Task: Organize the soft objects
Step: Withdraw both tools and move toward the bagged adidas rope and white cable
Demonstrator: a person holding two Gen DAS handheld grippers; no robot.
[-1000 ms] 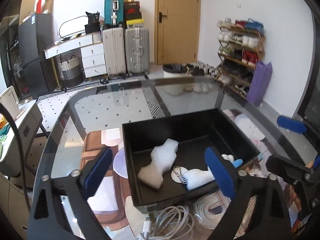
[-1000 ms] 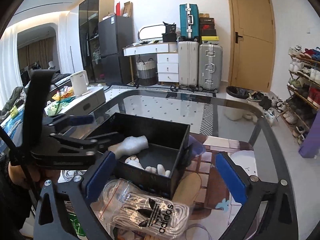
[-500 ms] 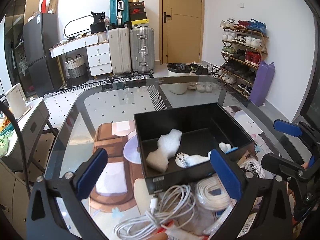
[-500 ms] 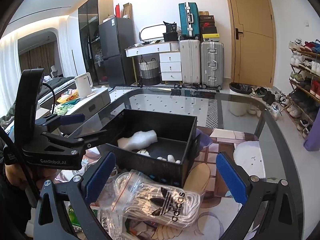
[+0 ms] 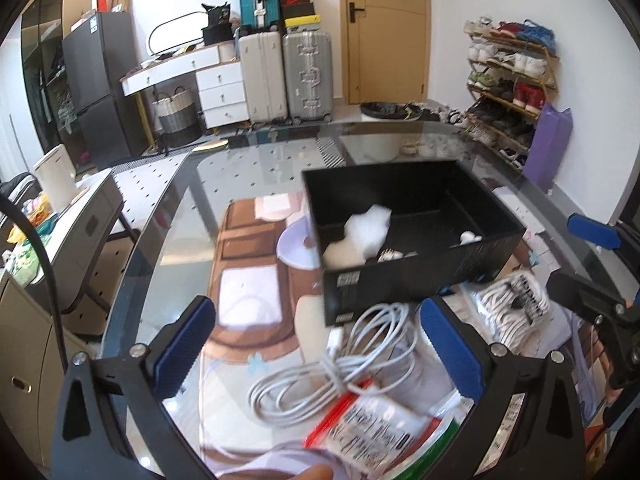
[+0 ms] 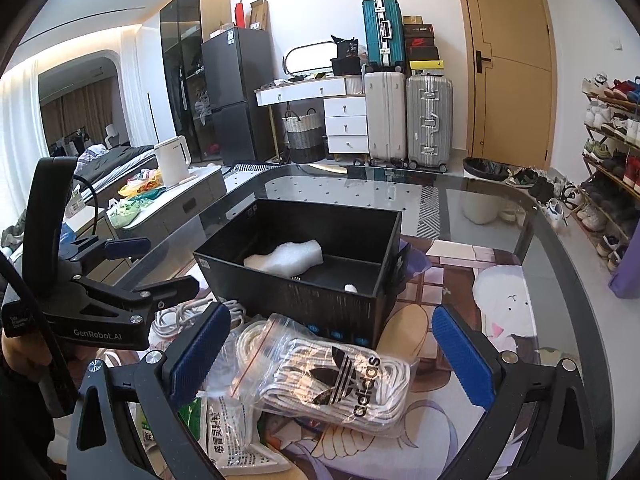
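A: Which step is this?

B: Between picks, I judge. The foam piece [image 5: 366, 229] already lies inside the black box [image 5: 420, 276]; the white cable [image 5: 340, 364] and the lace bag [image 6: 332, 376] wait just in front of the box.

A: Grippers?

B: The left gripper [image 5: 320, 354] has just spread wide, empty, over the cable. The right gripper [image 6: 332, 348] gapes, empty, above the bag. Next: lower and close.

Black box [image 6: 304, 300], open top, on the tabletop ahead of both sets of fingers. Inside it: white foam piece [image 6: 286, 258], lying flat toward the far-left side; small white soft item [image 6: 351, 287] near the front wall. Clear zip bag of white rope [image 6: 332, 376] with black logo lies flat between the right fingers, touching the box front. Coiled white cable [image 5: 340, 368] lies loose between the left fingers.
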